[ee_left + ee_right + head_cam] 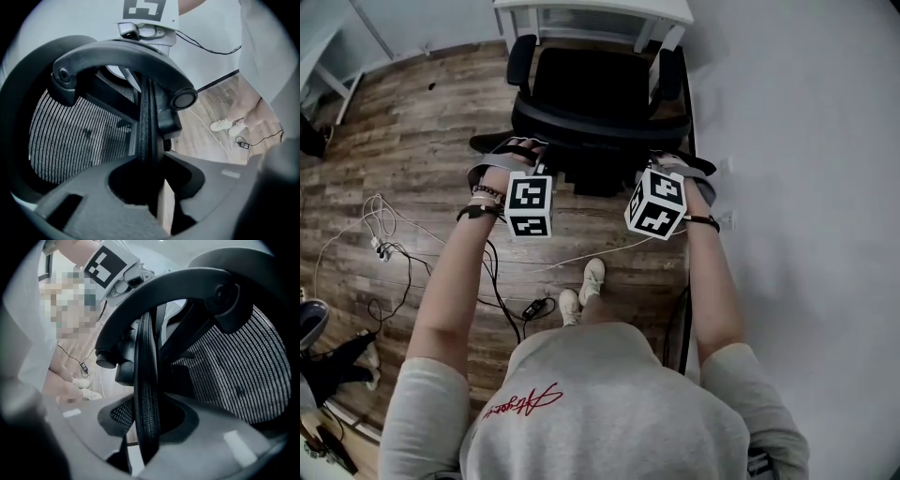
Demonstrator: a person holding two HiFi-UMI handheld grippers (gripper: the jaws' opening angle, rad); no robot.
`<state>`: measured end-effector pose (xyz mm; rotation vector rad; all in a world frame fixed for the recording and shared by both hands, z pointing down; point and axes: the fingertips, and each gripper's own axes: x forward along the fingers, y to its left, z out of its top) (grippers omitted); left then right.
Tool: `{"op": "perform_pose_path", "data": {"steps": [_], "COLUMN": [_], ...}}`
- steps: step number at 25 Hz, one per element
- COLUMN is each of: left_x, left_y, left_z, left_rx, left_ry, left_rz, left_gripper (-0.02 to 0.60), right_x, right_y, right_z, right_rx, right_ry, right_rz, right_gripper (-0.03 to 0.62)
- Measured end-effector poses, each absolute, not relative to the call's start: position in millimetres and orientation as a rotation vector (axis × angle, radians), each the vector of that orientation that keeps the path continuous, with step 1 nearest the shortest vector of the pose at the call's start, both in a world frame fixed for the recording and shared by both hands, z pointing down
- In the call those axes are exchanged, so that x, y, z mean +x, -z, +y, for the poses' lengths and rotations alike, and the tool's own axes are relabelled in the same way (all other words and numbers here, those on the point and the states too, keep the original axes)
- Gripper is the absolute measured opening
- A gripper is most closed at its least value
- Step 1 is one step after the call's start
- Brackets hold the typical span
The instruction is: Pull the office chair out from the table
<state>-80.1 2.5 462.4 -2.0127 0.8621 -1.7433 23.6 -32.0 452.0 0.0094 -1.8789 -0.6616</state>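
the black office chair (pixel 591 89) stood at the top centre of the head view, its seat tucked toward the white bench (pixel 591 11) along the upper edge. a person standing behind it had both tools on the backrest rim (pixel 591 127), one at centre left and one at centre right.

in the left gripper view, the left claw (pixel 149 176) was pinching the thin black edge of the backrest, which ran up the middle of the frame with the mesh (pixel 70 136) at the left. in the right gripper view, the right claw (pixel 146 425) was clamped the same way on the edge, with mesh at the right of the frame.

with both grips set, the pull itself looked like the step in hand. it would likely go best as an even draw on both sides, straight toward the bottom of the head view. a level pull would let the chair roll rather than tip. the rim was narrow, so a jerk or a twist could work it out of either claw.

loose cables (pixel 394 253) lay on the wood floor (pixel 422 122) at centre left, and a pale lead crossed near the person's shoes (pixel 581 295). the wall (pixel 787 187) ran close along the right, so the chair's path called for care.
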Motion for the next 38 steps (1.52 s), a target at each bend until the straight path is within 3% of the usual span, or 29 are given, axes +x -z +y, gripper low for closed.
{"op": "perform_pose_path", "data": {"steps": [38], "left_x": [-5], "left_y": [-478], "left_z": [92], "left_rx": [-1.988], "left_ry": [1.762], "left_rz": [0.880], "left_gripper": [0.089], "right_x": [100], "right_y": [-469], "right_z": [58], "right_rx": [0.013], "right_ry": [0.683], "right_rz": [-1.891], "right_gripper": [0.118]}}
